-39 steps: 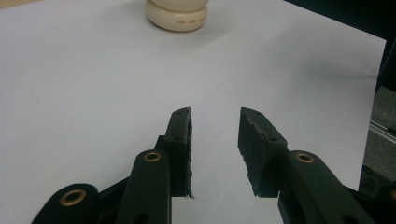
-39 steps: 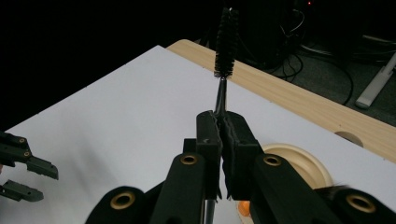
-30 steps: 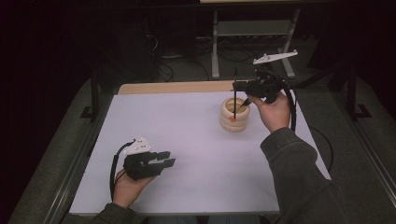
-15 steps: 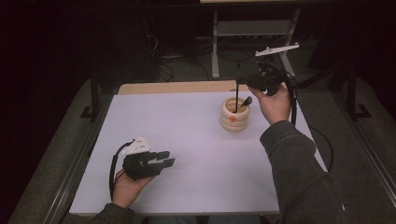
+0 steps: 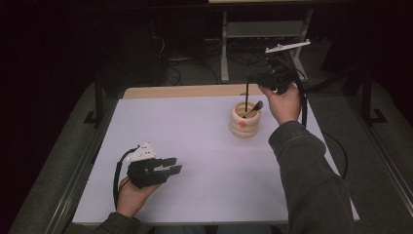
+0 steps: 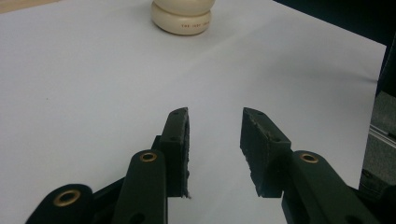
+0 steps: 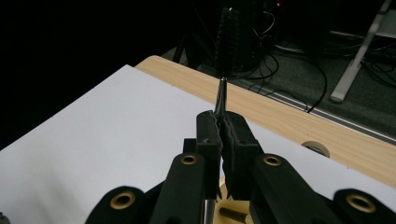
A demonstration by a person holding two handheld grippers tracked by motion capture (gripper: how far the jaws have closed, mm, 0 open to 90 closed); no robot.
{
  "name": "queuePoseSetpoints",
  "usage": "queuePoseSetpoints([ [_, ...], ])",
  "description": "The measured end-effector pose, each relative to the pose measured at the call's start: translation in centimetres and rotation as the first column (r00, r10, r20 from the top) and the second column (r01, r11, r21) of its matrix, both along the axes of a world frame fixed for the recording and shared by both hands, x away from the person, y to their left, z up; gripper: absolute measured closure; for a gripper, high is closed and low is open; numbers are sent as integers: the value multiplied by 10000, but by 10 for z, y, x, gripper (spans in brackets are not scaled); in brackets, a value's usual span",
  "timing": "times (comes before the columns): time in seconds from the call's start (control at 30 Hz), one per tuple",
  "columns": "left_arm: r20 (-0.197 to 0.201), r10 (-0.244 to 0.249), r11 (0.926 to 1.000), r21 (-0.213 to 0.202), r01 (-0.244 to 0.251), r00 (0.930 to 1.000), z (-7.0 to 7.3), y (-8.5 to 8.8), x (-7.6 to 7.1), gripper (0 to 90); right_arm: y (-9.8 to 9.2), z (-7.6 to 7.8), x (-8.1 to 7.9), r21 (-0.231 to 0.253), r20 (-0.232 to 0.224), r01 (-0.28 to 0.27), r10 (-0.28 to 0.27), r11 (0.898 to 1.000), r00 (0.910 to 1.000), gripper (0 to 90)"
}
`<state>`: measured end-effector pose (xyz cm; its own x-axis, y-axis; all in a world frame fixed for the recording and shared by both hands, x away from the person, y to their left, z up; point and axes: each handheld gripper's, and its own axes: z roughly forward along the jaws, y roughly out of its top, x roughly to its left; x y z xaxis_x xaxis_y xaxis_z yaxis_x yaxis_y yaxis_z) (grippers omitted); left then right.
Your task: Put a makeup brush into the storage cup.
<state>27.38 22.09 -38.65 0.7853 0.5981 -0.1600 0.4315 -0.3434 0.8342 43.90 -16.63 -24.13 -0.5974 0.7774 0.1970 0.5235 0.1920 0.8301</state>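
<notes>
Wood: the holder (image 5: 245,120) was pale, smooth and round, turned into stacked bulging rings, and it stood upright on the far right part of the table.
Holder base: from my left gripper view its lowest ring (image 6: 182,22) looked creamy and glossy, with a line of tiny reddish print that I could not read.
Table: a flat, matte white sheet (image 5: 195,146) covered it, and a strip of light wood-grain board (image 7: 299,121) ran along the far edge.
Thing in my grip: a thin, dark, straight stick (image 5: 247,95), a brush or a utensil I could not tell which, hung upright above the holder's mouth with its lower end down inside the rim.
Its top: in my right gripper view the shaft (image 7: 220,95) rose from between my pads, narrow, metallic grey and tapering.
Second piece: another dark tool with a rounded end (image 5: 256,106) leaned in the holder.
Right gripper (image 7: 223,125): my 2 black jaws were clamped tight on the stick, rubbery pads pressed against it, raised above and just behind the holder.
Left gripper (image 6: 215,135): my 2 jaws stood partly apart with nothing between them, pads rough and chipped, brass rivets in the links, resting low at the near left, well apart from the holder.
</notes>
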Motion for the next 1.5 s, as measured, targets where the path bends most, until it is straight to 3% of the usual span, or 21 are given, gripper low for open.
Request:
queuePoseSetpoints([
  [0.63,96,-2,10000,-9,2,10000,1,2,0,620,3,-13,19,-334,-114,577,-581,9978,9982,850],
  [1.13,96,60,10000,-2,-60,9999,0,3,1,604,9,-26,24,-381,-81,761,-764,9964,9970,849],
  [1.2,29,154,9997,-196,-153,9999,0,2,1,602,10,-28,25,-387,-160,803,-810,9960,9966,849],
  [1.5,70,73,10000,-11,-73,9999,1,4,1,602,15,-37,31,-473,-230,881,-893,9950,9957,849],
])
